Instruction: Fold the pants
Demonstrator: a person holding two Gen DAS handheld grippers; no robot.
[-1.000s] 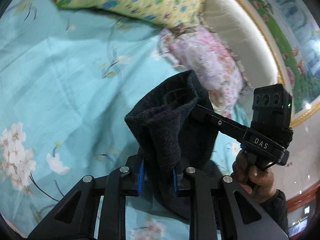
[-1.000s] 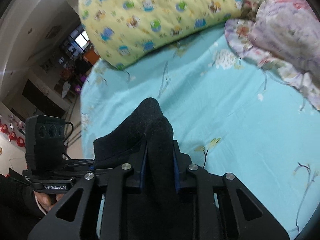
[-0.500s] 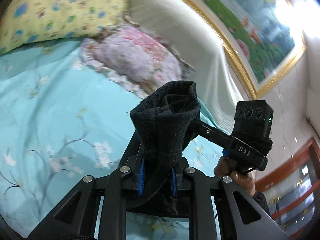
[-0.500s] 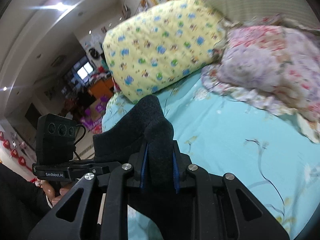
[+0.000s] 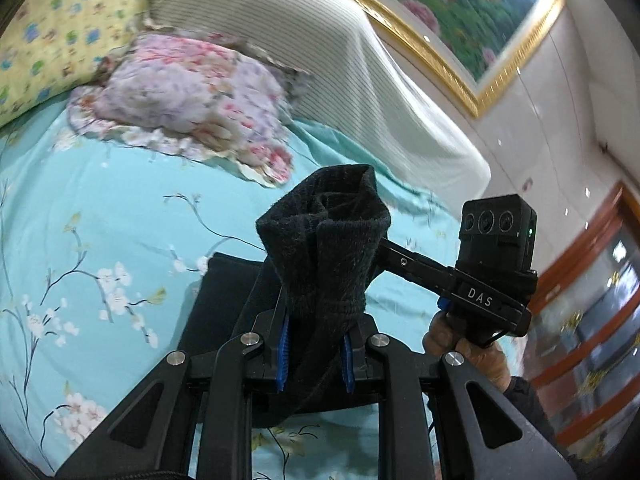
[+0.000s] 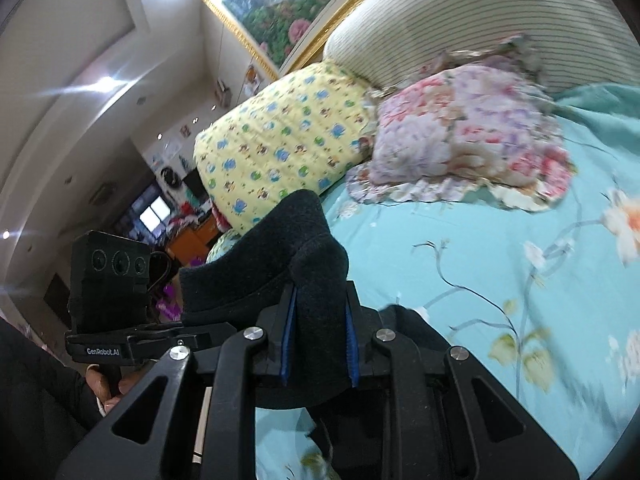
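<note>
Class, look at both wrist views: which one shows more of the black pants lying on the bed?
The left wrist view: below the bunched cloth in the left gripper, a flat part of the black pants lies on the bed sheet. The right wrist view shows mostly the bunch clamped in the right gripper.

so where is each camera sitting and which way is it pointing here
Left wrist: rides the left gripper, looking along its fingers over the bed toward the pillows and headboard; the black pants are pinched between them, and the right gripper and its hand show at right.
Right wrist: rides the right gripper, facing the same headboard end; the left gripper and its hand show at left.
Shared: pants, floral pillow, yellow pillow, framed painting.
</note>
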